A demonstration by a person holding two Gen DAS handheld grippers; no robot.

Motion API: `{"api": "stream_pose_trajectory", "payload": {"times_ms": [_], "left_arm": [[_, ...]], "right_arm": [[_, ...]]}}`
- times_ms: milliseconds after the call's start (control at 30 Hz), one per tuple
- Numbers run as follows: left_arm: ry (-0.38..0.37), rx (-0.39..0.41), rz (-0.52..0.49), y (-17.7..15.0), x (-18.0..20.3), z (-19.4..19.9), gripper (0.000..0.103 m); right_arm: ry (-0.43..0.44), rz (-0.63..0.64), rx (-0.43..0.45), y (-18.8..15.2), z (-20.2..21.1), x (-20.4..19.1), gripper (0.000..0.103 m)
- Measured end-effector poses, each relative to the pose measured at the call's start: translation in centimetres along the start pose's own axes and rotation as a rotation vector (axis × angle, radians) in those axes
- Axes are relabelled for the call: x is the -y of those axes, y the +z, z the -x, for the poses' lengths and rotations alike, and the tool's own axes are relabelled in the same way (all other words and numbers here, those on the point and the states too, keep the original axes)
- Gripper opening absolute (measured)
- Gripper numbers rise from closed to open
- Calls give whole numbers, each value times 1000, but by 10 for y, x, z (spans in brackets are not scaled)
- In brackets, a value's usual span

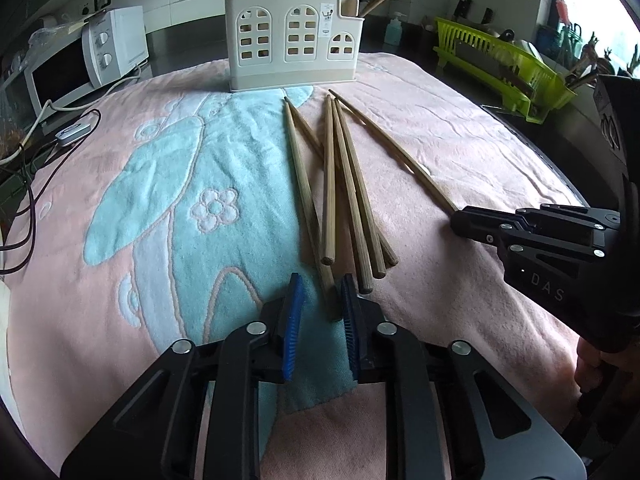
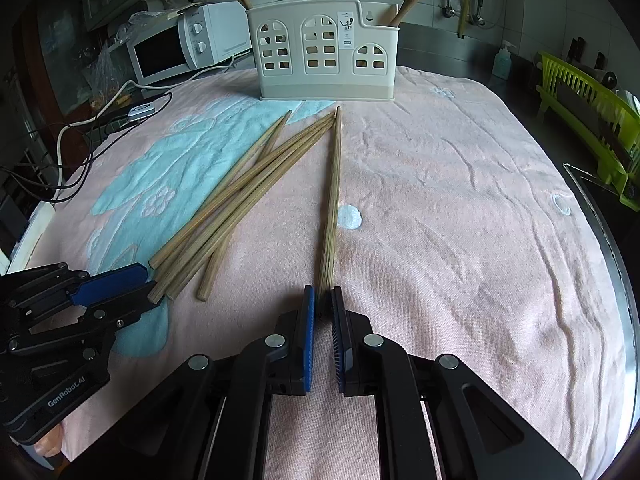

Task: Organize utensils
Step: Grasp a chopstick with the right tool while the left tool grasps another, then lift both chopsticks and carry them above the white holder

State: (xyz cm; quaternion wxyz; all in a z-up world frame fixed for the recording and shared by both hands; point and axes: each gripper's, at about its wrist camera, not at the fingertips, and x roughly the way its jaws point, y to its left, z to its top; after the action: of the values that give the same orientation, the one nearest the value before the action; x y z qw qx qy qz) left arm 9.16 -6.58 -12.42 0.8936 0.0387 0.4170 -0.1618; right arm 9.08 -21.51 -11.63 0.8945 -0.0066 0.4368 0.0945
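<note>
Several wooden chopsticks point(image 1: 348, 184) lie fanned on a pink and blue towel point(image 1: 120, 240), in front of a white house-shaped utensil holder point(image 1: 294, 52) with a few chopsticks standing in it. My left gripper point(image 1: 322, 280) straddles the near end of the leftmost chopstick point(image 1: 304, 184); the blue pads stand wider than the stick and do not clamp it. My right gripper point(image 2: 322, 290) is shut on the near end of a separate chopstick point(image 2: 332, 200), which points towards the holder point(image 2: 324, 56). The left gripper point(image 2: 154, 286) shows at the pile's near ends.
A white microwave point(image 1: 80, 56) and loose cables point(image 1: 24, 184) sit off the towel's left side. A green dish rack point(image 1: 500, 64) stands at the right, a soap bottle point(image 1: 394, 28) behind the holder. Bare towel stretches to the right of the chopsticks.
</note>
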Motion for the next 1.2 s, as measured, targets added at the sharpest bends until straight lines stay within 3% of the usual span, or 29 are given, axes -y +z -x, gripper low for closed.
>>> {"api": "stream_pose_trajectory", "payload": {"times_ms": [100,367,533,800,1200], "left_arm": [[-2,2,8,1,-3,1,7],[17,79,9,11,-8,27,6],[30,161,11,27,-14,50,6],[49,280,9,68,-19,70,6],[55,346,-5,129,-22,73,6]], "right_arm": [[2,-2,3,0,1,0,8],[1,0,49,4,18,3,7],[4,7,128,19,44,8,7],[23,38,245,64,78,14,7],[68,82,286,134,88,23,7]]}}
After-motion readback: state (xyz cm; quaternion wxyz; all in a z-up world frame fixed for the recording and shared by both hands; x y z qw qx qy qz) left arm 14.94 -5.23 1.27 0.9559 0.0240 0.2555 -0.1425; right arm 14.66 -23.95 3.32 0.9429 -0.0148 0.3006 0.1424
